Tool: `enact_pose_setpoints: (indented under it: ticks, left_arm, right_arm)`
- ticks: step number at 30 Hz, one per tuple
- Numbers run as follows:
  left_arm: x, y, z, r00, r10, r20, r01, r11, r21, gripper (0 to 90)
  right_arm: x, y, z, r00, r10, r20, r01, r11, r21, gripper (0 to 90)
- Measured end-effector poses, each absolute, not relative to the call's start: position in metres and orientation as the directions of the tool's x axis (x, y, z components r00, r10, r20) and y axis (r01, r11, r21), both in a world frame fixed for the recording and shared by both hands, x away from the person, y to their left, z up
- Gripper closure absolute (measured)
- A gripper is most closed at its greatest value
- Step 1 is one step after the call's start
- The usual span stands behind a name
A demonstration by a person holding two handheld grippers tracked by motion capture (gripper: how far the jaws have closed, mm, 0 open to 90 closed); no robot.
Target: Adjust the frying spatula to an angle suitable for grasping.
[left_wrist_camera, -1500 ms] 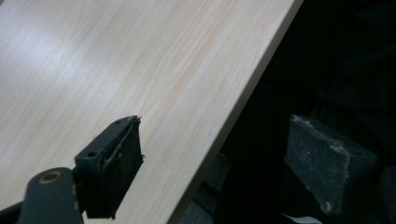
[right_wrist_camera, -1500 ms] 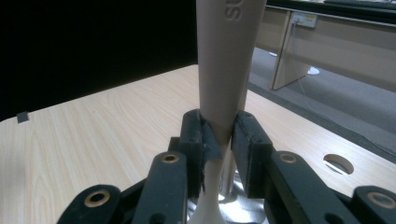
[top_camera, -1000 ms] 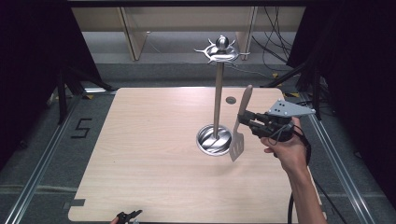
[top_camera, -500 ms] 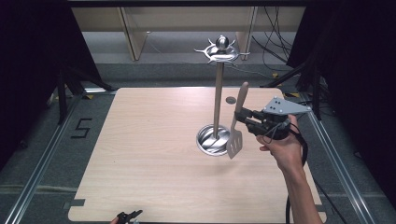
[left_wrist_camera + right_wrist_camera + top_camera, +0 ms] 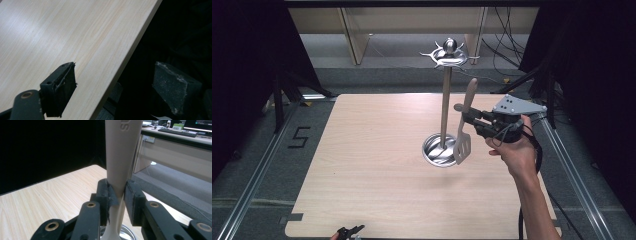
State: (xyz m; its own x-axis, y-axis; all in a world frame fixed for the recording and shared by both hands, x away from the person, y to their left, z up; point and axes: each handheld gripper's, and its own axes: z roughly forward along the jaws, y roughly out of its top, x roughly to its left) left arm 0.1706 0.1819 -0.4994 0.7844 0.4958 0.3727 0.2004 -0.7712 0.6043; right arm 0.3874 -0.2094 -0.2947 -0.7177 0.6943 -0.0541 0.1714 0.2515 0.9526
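A beige slotted spatula (image 5: 465, 123) hangs upright above the table, blade down, with my right gripper (image 5: 465, 119) shut on its handle. In the right gripper view the jaws pinch the handle (image 5: 121, 152) at its narrow neck. Just to its left stands a utensil stand (image 5: 445, 100): a round metal base (image 5: 437, 150), a tall pole and a ring of hooks (image 5: 447, 55) on top. The spatula's blade hangs over the right rim of the base. My left gripper (image 5: 348, 232) sits at the table's near edge and stands open, holding nothing, its fingers (image 5: 60, 87) wide apart over that edge.
The pale wooden table (image 5: 372, 165) has metal rails (image 5: 257, 175) along both sides. A small dark disc (image 5: 457, 107) lies behind the spatula. Shelving and cables are beyond the far edge.
My right gripper has carried the spatula a little to the left and upward, closer to the stand's pole. The left gripper has stayed put.
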Motion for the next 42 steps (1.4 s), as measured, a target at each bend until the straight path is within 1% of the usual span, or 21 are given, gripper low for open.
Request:
enact_pose_setpoints:
  ticks: [2, 5, 10, 14, 17, 20, 26, 27, 28, 34, 37, 40, 41, 42]
  left_arm:
    - [0.171, 0.182, -0.499, 0.784, 0.495, 0.374, 0.2, -0.772, 0.604, 17.7]
    - [0.17, 0.182, -0.499, 0.784, 0.495, 0.374, 0.2, -0.772, 0.603, 17.7]
    - [0.171, 0.182, -0.5, 0.784, 0.496, 0.373, 0.201, -0.771, 0.604, 17.8]
    - [0.17, 0.181, -0.5, 0.779, 0.5, 0.378, 0.201, -0.771, 0.605, 17.7]
    - [0.17, 0.181, -0.501, 0.786, 0.497, 0.368, 0.204, -0.77, 0.604, 17.8]
    - [0.17, 0.181, -0.5, 0.78, 0.5, 0.376, 0.203, -0.771, 0.604, 17.8]
    - [0.171, 0.181, -0.501, 0.788, 0.495, 0.367, 0.201, -0.77, 0.606, 17.7]
    - [0.17, 0.181, -0.5, 0.788, 0.494, 0.367, 0.2, -0.769, 0.607, 17.8]
    - [0.17, 0.181, -0.5, 0.782, 0.498, 0.375, 0.199, -0.77, 0.607, 17.8]
    - [0.17, 0.181, -0.5, 0.781, 0.497, 0.378, 0.198, -0.771, 0.605, 17.7]
    - [0.17, 0.181, -0.5, 0.78, 0.499, 0.377, 0.198, -0.77, 0.607, 17.8]
    - [0.17, 0.181, -0.5, 0.78, 0.499, 0.378, 0.199, -0.771, 0.605, 17.7]
    - [0.17, 0.181, -0.499, 0.78, 0.498, 0.379, 0.199, -0.771, 0.605, 17.7]
    - [0.17, 0.181, -0.499, 0.78, 0.498, 0.379, 0.199, -0.771, 0.605, 17.7]
  right_arm:
    - [0.389, -0.209, -0.293, -0.725, 0.685, -0.065, 0.164, 0.264, 0.951, 75.4]
    - [0.391, -0.207, -0.288, -0.719, 0.692, -0.062, 0.182, 0.273, 0.945, 75.4]
    - [0.395, -0.206, -0.285, -0.714, 0.698, -0.044, 0.195, 0.259, 0.946, 75.4]
    - [0.399, -0.204, -0.282, -0.718, 0.693, -0.07, 0.189, 0.291, 0.938, 75.4]
    - [0.4, -0.202, -0.281, -0.709, 0.704, -0.046, 0.218, 0.281, 0.935, 75.3]
    - [0.402, -0.201, -0.279, -0.715, 0.696, -0.057, 0.202, 0.284, 0.937, 75.4]
    - [0.404, -0.197, -0.277, -0.708, 0.704, -0.057, 0.212, 0.289, 0.933, 75.4]
    - [0.404, -0.196, -0.276, -0.707, 0.705, -0.046, 0.227, 0.289, 0.93, 75.3]
    - [0.406, -0.196, -0.276, -0.71, 0.701, -0.066, 0.212, 0.302, 0.929, 75.4]
    - [0.408, -0.194, -0.276, -0.71, 0.702, -0.054, 0.223, 0.297, 0.928, 75.3]
    - [0.409, -0.192, -0.275, -0.7, 0.711, -0.059, 0.241, 0.314, 0.919, 75.3]
    - [0.411, -0.191, -0.275, -0.705, 0.706, -0.065, 0.234, 0.319, 0.918, 75.3]
    - [0.411, -0.19, -0.275, -0.697, 0.715, -0.055, 0.246, 0.31, 0.918, 75.3]
    - [0.413, -0.191, -0.275, -0.701, 0.71, -0.069, 0.234, 0.321, 0.918, 75.3]
